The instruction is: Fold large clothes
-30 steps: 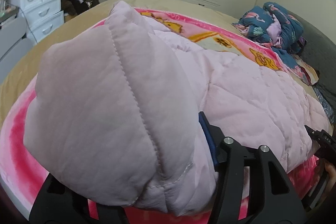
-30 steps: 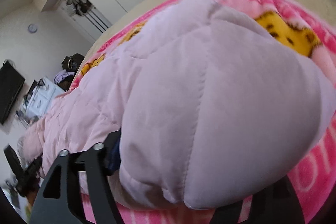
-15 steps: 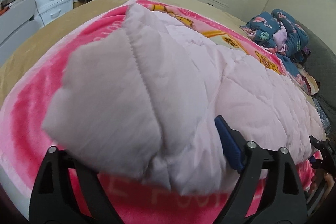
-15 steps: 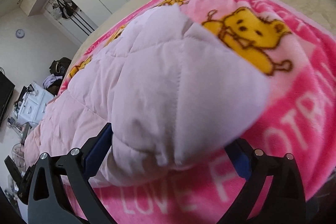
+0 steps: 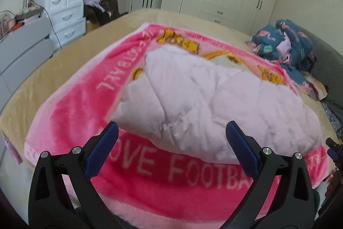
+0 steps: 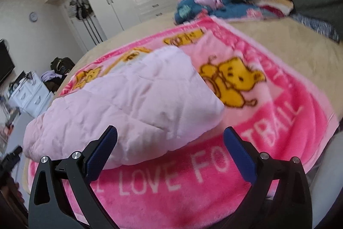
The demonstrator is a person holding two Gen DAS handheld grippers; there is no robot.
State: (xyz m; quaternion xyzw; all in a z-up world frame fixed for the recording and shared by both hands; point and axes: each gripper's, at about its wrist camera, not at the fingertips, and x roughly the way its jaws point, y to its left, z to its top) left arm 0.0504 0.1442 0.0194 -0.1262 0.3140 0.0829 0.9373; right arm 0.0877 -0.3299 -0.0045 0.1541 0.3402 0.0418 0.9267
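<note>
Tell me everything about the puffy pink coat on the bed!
The puffy coat is pale pink, soft and quilted, with stitched lines crossing it. It looks padded and lies folded into a long, plump bundle on the bright pink blanket with yellow bears. A seamed edge faces the cameras. Nothing grips it: the left gripper and right gripper are both open, with the coat just beyond their fingertips.

Left tool (image 5: 171, 132) jaws opening, nothing btwn, pale pink quilted jacket (image 5: 214, 104) on pink blanket (image 5: 75, 104)
</note>
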